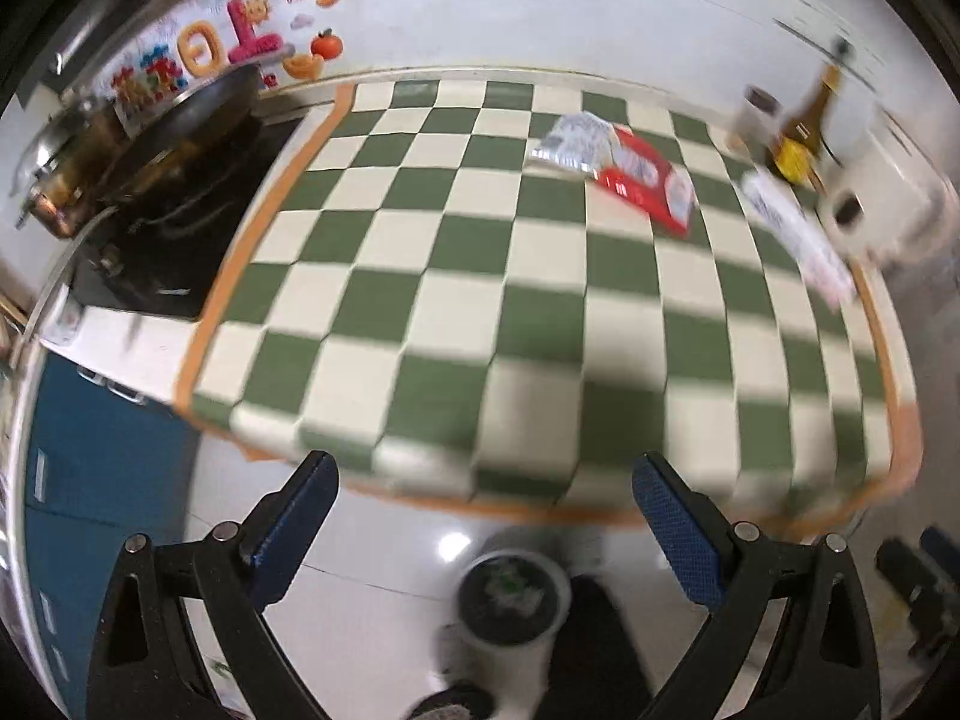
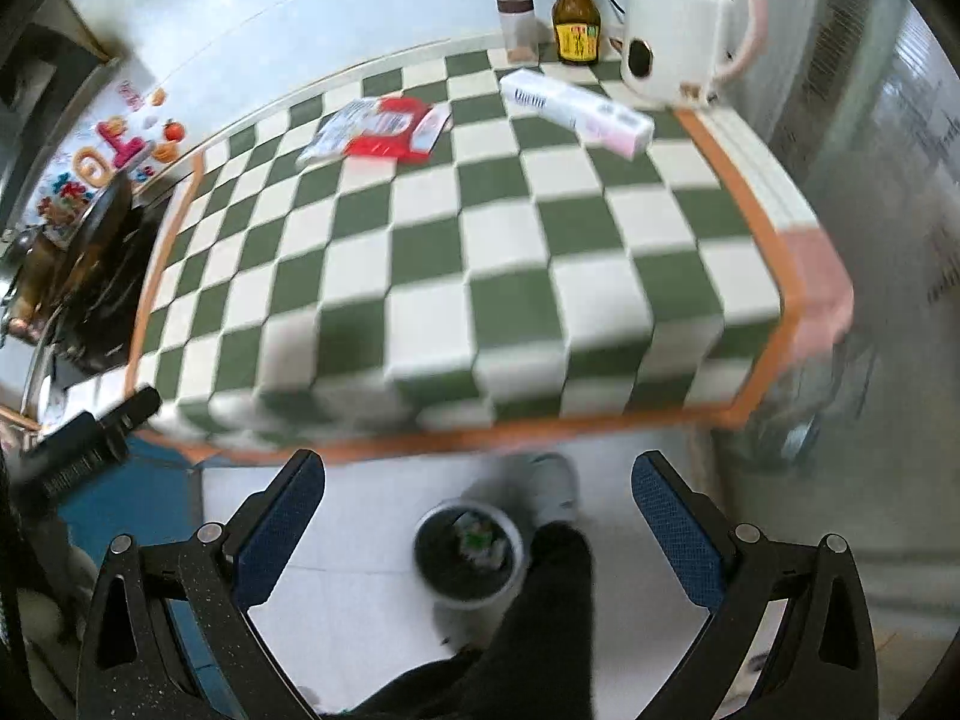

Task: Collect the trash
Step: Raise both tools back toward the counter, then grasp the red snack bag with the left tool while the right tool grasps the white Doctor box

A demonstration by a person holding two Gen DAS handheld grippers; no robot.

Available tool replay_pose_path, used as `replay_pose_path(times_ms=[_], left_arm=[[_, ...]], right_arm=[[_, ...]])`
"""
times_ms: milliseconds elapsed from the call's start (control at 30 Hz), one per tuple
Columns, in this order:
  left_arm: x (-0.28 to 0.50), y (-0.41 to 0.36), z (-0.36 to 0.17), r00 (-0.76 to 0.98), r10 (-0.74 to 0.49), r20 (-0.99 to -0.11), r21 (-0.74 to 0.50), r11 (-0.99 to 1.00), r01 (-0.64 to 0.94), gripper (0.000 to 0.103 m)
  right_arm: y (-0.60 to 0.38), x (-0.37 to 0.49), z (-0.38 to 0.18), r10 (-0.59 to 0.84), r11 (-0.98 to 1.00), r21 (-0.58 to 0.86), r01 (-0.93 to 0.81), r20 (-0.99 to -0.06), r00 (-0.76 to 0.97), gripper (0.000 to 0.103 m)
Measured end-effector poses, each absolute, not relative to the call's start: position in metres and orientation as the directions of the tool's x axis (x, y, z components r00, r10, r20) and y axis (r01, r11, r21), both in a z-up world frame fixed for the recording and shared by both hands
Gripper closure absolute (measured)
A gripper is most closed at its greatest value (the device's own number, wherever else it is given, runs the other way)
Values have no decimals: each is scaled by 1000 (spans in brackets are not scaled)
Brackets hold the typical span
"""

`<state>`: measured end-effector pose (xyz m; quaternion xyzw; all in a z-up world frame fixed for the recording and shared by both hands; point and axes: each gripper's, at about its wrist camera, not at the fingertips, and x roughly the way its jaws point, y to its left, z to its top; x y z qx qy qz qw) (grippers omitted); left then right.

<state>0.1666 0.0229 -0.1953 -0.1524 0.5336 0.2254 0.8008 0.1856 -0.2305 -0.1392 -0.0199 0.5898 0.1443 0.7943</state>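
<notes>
A red and white wrapper (image 1: 630, 165) (image 2: 384, 129) and a long white and pink box (image 2: 576, 105) (image 1: 798, 234) lie at the far side of the green-checked counter (image 1: 480, 276) (image 2: 456, 252). A white trash bin with a black liner (image 1: 510, 600) (image 2: 471, 552) stands on the floor below the counter's front edge, with some trash inside. My left gripper (image 1: 486, 516) is open and empty above the floor, near the bin. My right gripper (image 2: 480, 516) is open and empty, also above the bin.
A brown bottle (image 2: 576, 6), a small jar (image 2: 516, 24) and a white kettle (image 2: 678, 36) stand at the counter's back right. A stove with a wok (image 1: 174, 144) is on the left. The person's leg (image 2: 540, 618) is by the bin.
</notes>
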Motion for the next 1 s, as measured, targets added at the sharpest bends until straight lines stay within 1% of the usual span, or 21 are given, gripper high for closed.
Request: replay_pose_path(times_ms=[167, 267, 367, 433, 500, 533, 567, 600, 633, 667, 767, 833, 900, 933, 967, 1000], left_arm=[[277, 35, -216, 258, 214, -942, 6, 780, -626, 3], [333, 40, -234, 208, 217, -954, 26, 749, -662, 3], [378, 47, -255, 159, 204, -966, 38, 721, -692, 3], [397, 53, -268, 136, 191, -972, 38, 700, -713, 3], [411, 63, -283, 130, 151, -980, 5, 671, -742, 3], [416, 66, -287, 128, 140, -982, -3, 662, -749, 3], [420, 72, -293, 130, 121, -984, -21, 647, -763, 3], [422, 78, -299, 138, 100, -985, -45, 627, -778, 3], [425, 84, -303, 146, 85, -986, -65, 606, -793, 4], [426, 89, -306, 156, 72, -985, -85, 586, -806, 4], [428, 106, -316, 210, 18, -977, -171, 519, -838, 4], [433, 117, -323, 247, -20, -969, -226, 478, -849, 4], [439, 124, -328, 258, -27, -966, -241, 456, -857, 4], [442, 126, -330, 257, -25, -966, -240, 455, -858, 6], [447, 127, -329, 245, 6, -970, -214, 466, -859, 9], [452, 128, -327, 242, 26, -970, -201, 479, -855, 18]], right_arm=[[-232, 322, -160, 176, 956, 103, -274, -950, 258, 0], [-226, 424, -183, 119, 955, 40, -293, -959, 257, 0], [-216, 503, -213, 50, 946, -26, -323, -973, 225, 0], [-209, 542, -236, 16, 935, -54, -351, -981, 196, 0], [-201, 567, -257, -10, 921, -75, -383, -985, 170, 4], [-196, 578, -269, -28, 910, -90, -405, -987, 157, 9], [-192, 585, -278, -38, 903, -98, -419, -988, 150, 16], [-189, 592, -287, -34, 898, -94, -431, -989, 146, 30], [-185, 596, -295, -27, 894, -88, -440, -989, 142, 38], [-181, 598, -299, -19, 890, -83, -449, -989, 147, 40], [-166, 604, -297, 67, 889, -23, -458, -981, 179, 47], [-154, 608, -293, 133, 890, 36, -454, -974, 183, 48], [-133, 612, -286, 203, 876, 92, -473, -961, 190, 48], [-122, 613, -285, 226, 867, 112, -485, -957, 184, 48], [-106, 614, -287, 246, 853, 129, -506, -954, 171, 48], [-93, 614, -289, 250, 842, 133, -523, -955, 159, 49]])
